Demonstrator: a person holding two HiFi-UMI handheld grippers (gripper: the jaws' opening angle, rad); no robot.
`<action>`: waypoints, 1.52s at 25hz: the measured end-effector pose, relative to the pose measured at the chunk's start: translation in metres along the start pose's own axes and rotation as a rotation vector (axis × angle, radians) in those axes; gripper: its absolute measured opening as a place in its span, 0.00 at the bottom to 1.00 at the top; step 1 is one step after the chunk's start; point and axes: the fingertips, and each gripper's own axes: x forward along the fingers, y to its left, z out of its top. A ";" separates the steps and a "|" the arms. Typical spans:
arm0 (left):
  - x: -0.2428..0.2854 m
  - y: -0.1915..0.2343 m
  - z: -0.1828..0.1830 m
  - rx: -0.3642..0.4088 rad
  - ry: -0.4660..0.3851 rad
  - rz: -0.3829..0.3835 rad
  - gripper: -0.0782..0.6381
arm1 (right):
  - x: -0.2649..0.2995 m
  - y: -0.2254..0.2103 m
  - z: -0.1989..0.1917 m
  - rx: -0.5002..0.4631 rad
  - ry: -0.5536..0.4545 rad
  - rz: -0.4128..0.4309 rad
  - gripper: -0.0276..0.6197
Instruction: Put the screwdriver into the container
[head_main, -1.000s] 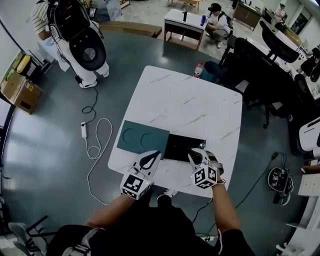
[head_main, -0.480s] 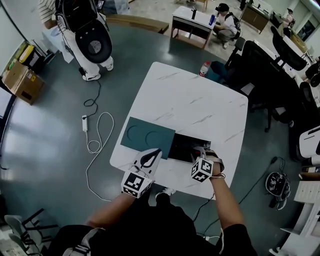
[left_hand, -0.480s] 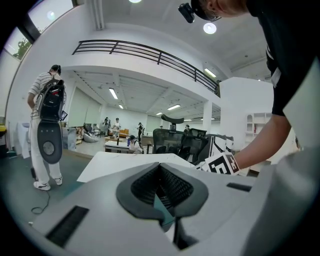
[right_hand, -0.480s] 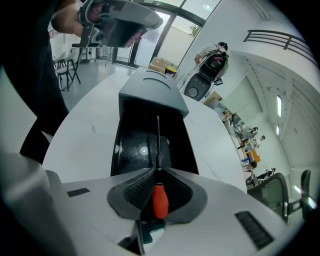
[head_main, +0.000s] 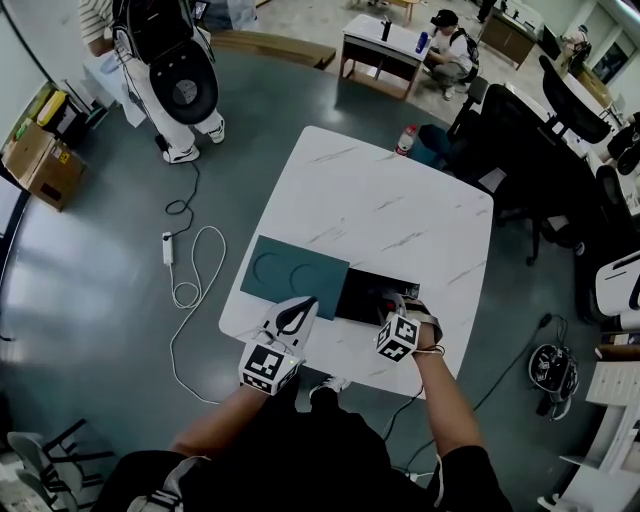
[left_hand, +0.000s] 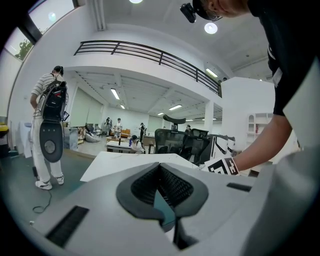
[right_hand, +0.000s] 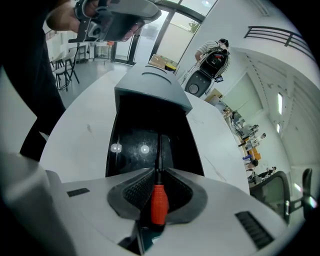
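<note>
A screwdriver with a red handle (right_hand: 158, 202) is clamped in my right gripper (right_hand: 157, 172), which is shut on it. Its thin dark shaft (right_hand: 159, 150) points down into the black open container (right_hand: 142, 127). From the head camera, the right gripper (head_main: 392, 305) hangs over the container's (head_main: 362, 292) near right part, by the table's front edge. The screwdriver itself is hidden there. My left gripper (head_main: 303, 305) is shut and empty at the near edge of the teal lid (head_main: 295, 270). Its jaws (left_hand: 160, 167) meet in the left gripper view.
The white marble table (head_main: 385, 205) stretches away beyond the container and lid. The teal lid (right_hand: 150, 80) lies just past the container's far end. Black office chairs (head_main: 520, 130) stand at the table's right, and a white cable (head_main: 195, 275) lies on the floor at its left.
My right gripper has shifted a little left and forward, over the black container, with the screwdriver still in it. The left gripper has barely moved.
</note>
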 end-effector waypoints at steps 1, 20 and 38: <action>0.000 0.000 0.000 0.000 0.000 -0.001 0.12 | -0.001 0.000 0.000 -0.006 -0.003 -0.011 0.15; 0.002 -0.045 0.038 0.076 -0.058 -0.122 0.12 | -0.226 -0.062 0.059 0.895 -0.753 -0.431 0.10; -0.007 -0.068 0.073 0.131 -0.110 -0.163 0.12 | -0.301 -0.048 0.050 0.990 -0.828 -0.620 0.08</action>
